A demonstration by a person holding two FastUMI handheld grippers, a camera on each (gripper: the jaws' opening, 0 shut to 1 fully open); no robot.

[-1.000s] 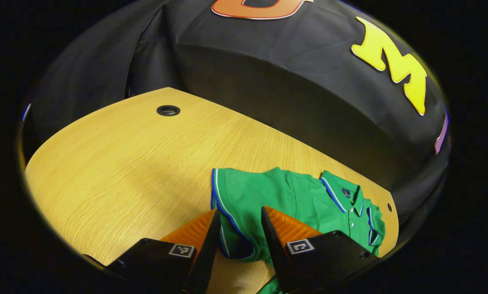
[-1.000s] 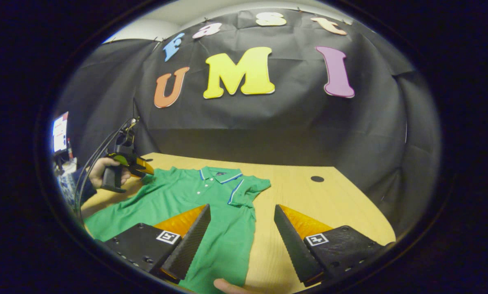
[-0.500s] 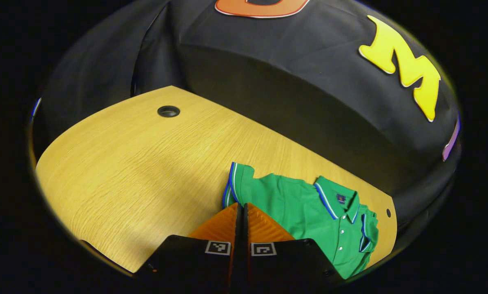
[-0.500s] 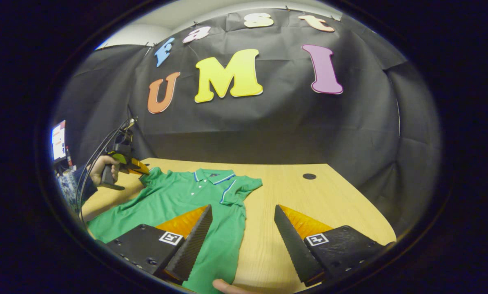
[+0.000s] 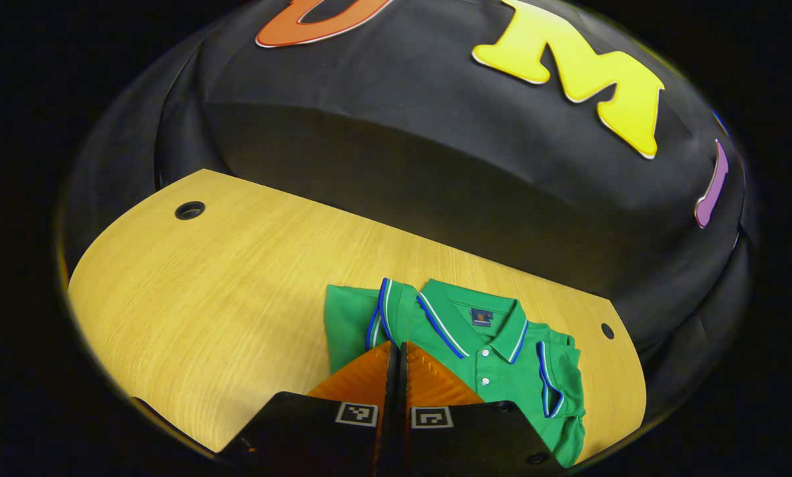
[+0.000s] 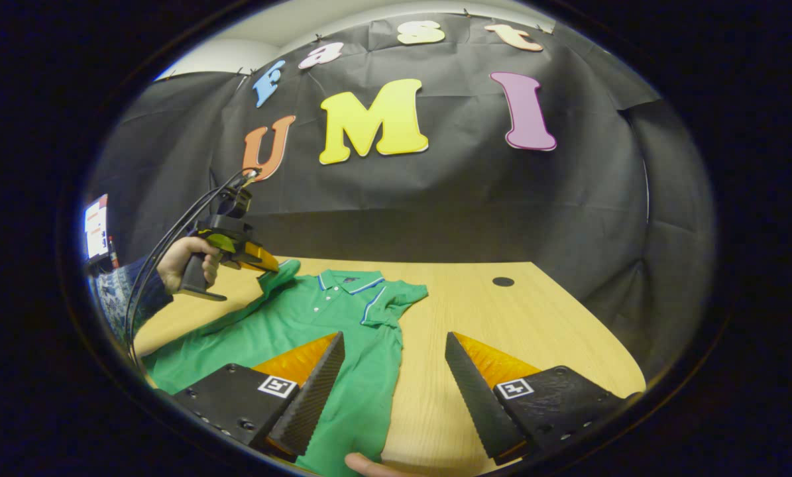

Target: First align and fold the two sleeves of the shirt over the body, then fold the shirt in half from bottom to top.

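While left tongs point(image 5: 396, 348) pinch its sleeve point(image 5: 386, 311), the shirt point(image 6: 342, 331) lies beneath parted right tongs point(image 6: 392, 344).

The shirt point(image 6: 342, 331) lies on the table point(image 6: 515, 318), collar point(image 6: 346, 281) toward the booth wall.

In the left gripper view, the left hand-held gripper point(image 5: 396, 351) has its fingers pressed together over the shirt point(image 5: 502, 371), hiding the sleeve cloth they pinch and the shirt's lower body. In the right gripper view, the shirt's hem is cut off at the bottom edge behind the right hand-held gripper point(image 6: 392, 374). The screen point(image 6: 95, 225) at far left is too small to make out.
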